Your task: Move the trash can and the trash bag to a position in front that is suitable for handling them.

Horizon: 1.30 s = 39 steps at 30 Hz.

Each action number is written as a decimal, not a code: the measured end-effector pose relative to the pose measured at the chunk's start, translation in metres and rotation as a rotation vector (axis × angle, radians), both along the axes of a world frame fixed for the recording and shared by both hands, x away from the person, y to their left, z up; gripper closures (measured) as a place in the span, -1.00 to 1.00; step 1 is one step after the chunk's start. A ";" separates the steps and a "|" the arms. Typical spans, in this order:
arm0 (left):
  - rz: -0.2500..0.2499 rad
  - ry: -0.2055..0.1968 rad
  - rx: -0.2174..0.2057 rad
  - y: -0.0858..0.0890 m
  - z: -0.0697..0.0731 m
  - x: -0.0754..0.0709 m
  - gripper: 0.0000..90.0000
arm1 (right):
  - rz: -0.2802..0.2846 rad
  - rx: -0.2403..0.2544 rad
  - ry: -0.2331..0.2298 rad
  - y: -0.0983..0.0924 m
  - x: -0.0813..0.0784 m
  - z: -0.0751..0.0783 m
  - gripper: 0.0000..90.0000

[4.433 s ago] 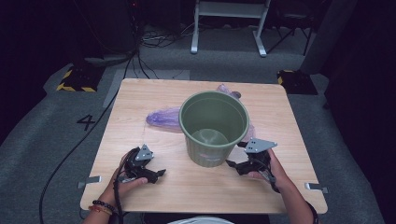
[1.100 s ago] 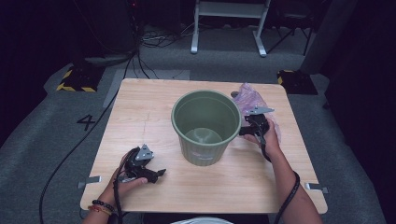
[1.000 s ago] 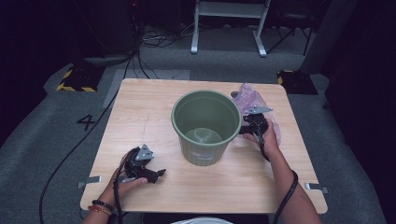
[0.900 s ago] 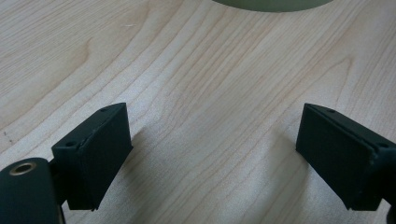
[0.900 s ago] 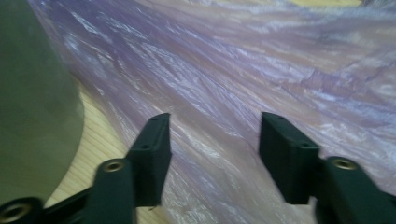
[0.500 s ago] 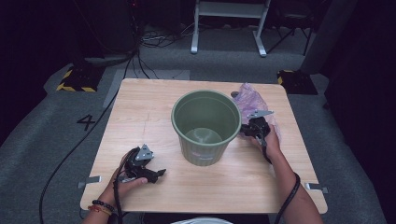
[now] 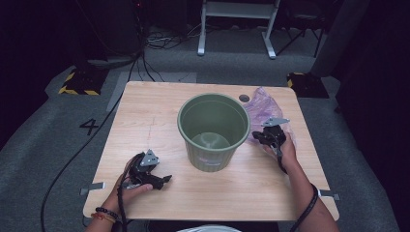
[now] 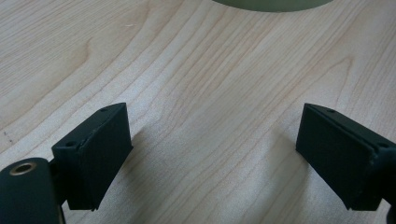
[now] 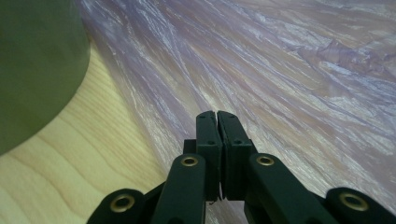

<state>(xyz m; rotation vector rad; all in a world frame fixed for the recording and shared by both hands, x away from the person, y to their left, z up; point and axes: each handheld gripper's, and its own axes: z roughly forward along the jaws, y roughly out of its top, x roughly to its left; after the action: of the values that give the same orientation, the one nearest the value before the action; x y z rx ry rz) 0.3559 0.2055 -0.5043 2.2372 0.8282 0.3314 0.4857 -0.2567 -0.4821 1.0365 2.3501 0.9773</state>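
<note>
A green plastic bin (image 7: 213, 130) stands upright and empty at the middle of the wooden table (image 7: 145, 111). A crumpled purple plastic bag (image 7: 263, 104) lies flat to its right, toward the far edge. My right gripper (image 7: 258, 137) rests at the bag's near edge, beside the bin wall (image 9: 32, 70). Its jaws have just been closing, and in the right gripper view they (image 9: 217, 114) meet on the bag's thin film (image 9: 280, 60), whose creases run toward them. My left gripper (image 7: 167, 180) lies on the table near the front left, open (image 8: 212, 154), with bare wood between its pads.
The bin's base (image 8: 271, 3) shows at the top of the left gripper view. A small round hole (image 7: 244, 98) sits in the tabletop behind the bin. Beyond the table are grey floor, cables and a white stand's legs (image 7: 237, 29).
My right gripper moved from in front of the bin to the bag at its right, then slid slightly nearer and closed. The bag lies right of the bin now. The left gripper stayed put.
</note>
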 end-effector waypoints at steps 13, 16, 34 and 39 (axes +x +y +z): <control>0.001 0.000 -0.001 0.000 0.000 -0.001 -0.78 | -0.008 0.004 -0.025 -0.014 -0.014 0.010 0.19; 0.001 0.000 -0.001 0.000 0.000 -0.001 -0.78 | -0.042 0.008 -0.092 -0.006 -0.017 0.020 -0.31; -0.009 0.003 -0.002 -0.001 0.000 -0.001 -0.78 | -0.071 -0.019 -0.024 0.050 0.021 -0.010 -0.48; -0.012 0.003 -0.002 -0.001 0.000 -0.001 -0.78 | -0.086 0.010 0.014 0.048 0.024 -0.016 -0.48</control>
<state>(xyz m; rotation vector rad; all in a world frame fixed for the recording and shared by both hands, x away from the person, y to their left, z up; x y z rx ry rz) 0.3546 0.2048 -0.5044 2.2408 0.8158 0.3212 0.5097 -0.2088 -0.4979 1.1418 2.2937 0.9541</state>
